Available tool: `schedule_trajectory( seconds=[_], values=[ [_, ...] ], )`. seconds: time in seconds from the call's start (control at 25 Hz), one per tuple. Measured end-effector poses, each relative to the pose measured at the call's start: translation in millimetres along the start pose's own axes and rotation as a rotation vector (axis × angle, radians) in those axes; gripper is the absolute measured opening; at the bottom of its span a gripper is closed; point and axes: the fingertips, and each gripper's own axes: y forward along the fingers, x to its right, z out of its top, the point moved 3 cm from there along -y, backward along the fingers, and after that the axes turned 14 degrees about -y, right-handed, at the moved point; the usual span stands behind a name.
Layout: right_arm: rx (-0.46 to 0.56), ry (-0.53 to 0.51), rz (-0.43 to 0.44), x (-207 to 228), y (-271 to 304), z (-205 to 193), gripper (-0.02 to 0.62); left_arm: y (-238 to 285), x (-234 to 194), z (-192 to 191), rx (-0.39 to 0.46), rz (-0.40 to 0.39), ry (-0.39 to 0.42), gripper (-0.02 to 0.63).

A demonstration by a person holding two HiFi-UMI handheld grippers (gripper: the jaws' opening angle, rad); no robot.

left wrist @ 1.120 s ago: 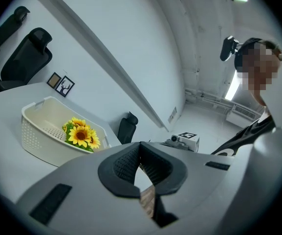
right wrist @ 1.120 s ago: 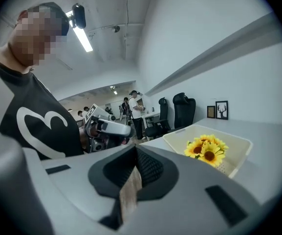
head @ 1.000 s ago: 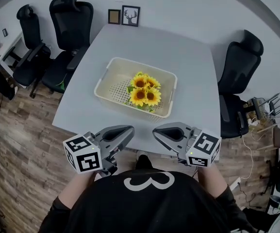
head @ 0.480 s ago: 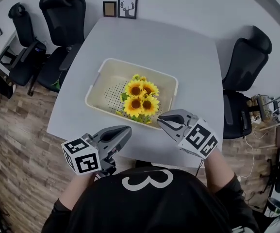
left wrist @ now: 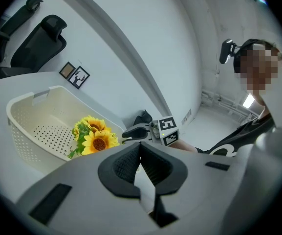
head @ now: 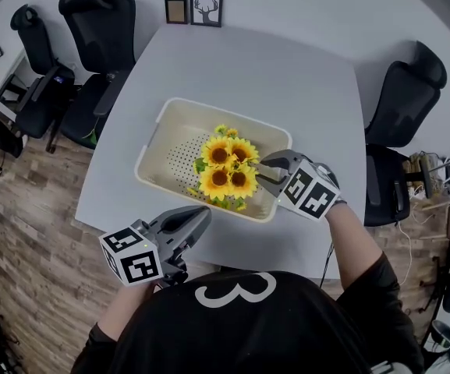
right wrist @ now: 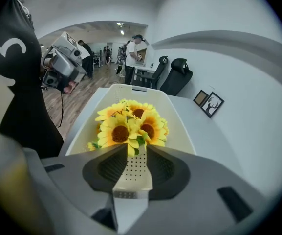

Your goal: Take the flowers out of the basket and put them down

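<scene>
Sunflowers (head: 226, 170), a small bunch of yellow blooms with green leaves, lie inside the cream basket (head: 156, 142), toward its 4 o'clock side. The perforated floor of the basket is bare at their 9 o'clock. The basket sits on the grey table (head: 248, 68), nearer the table's 6 o'clock edge.

The right gripper (head: 262, 171) reaches over the basket's wall from the flowers' 3 o'clock and tilts down toward them. Its jaws have just been opening and stand a narrow way apart. In the right gripper view one yellow petal hangs at the mouth of that gap, and the holed basket floor shows through it. The pads do not press on the flowers, so nothing is gripped.

The left gripper (head: 203, 215) hangs well apart from the basket, at its 6 o'clock, close to the person's chest and over the near table edge. It points roughly level toward the basket. In the left gripper view its fingertips meet, with nothing between them.

Two small picture frames (head: 195, 8) stand at the table's 12 o'clock edge against the wall. Black office chairs stand off the table: two (head: 100, 22) at 10 o'clock and one (head: 408, 84) at 3 o'clock.
</scene>
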Motion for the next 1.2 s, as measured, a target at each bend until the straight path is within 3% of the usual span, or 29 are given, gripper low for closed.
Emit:
schedule_trajectory(
  seconds=[0.24,0.4,0.52,0.92,1.2],
  values=[
    [-0.159,-0.07,-0.015,22.1,24.2,-10.8,0.173,-7.3,-9.9,-4.1,0.012,0.025,-0.027,0.008],
    [-0.253,-0.148,0.033,23.9,39.7,-13.3,0.198,-14.6,-11.9,-3.1,0.03,0.036,-0.029,0.008],
    [-0.281,-0.146,0.075,25.7,53.3,-10.7,0.279,-21.8,-14.2,-3.3,0.047,0.048,-0.034,0.008],
    [-0.194,-0.061,0.273,17.0,83.0,4.2,0.336,-50.2,-23.4,-9.9,0.11,0.089,-0.064,0.008],
    [-0.081,-0.167,0.269,8.1,94.8,29.3,0.336,-66.1,-29.0,-13.0,0.145,0.117,-0.084,0.008]
  ],
)
